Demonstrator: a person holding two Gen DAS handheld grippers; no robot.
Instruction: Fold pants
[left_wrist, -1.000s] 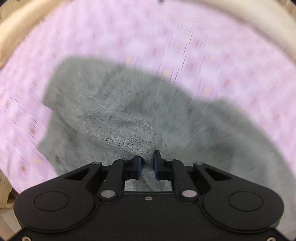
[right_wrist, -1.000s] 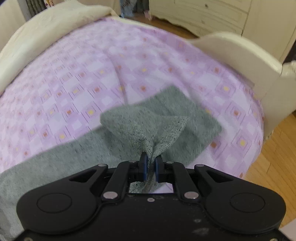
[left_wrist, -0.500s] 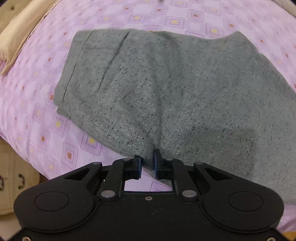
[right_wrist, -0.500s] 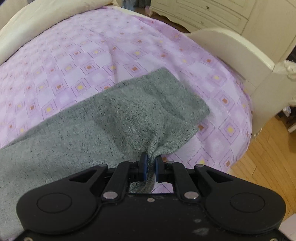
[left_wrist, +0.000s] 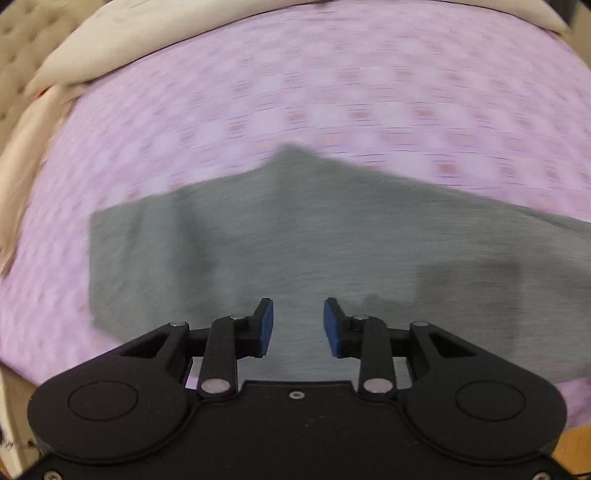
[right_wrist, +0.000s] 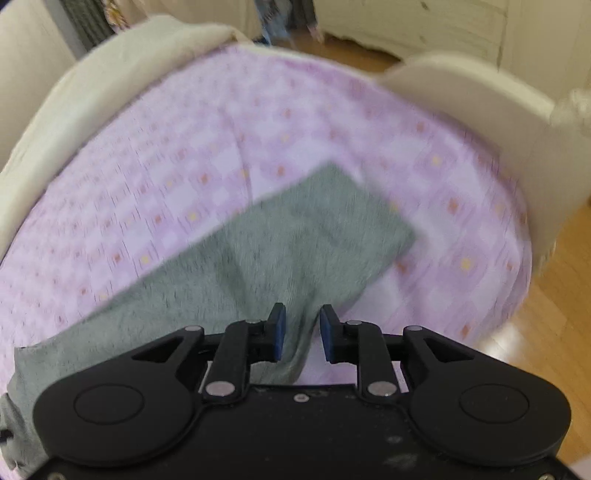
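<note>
the pants lie flat on the bedspread, a pillow behind them and the footboard to their right.

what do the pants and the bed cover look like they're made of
The pants look like a soft grey woven or knit cloth, matte, with a faintly flecked surface; motion blur hides the weave. The bed cover looks like thin printed cotton-type fabric, matte, lilac with small squares, showing a soft crease.
</note>
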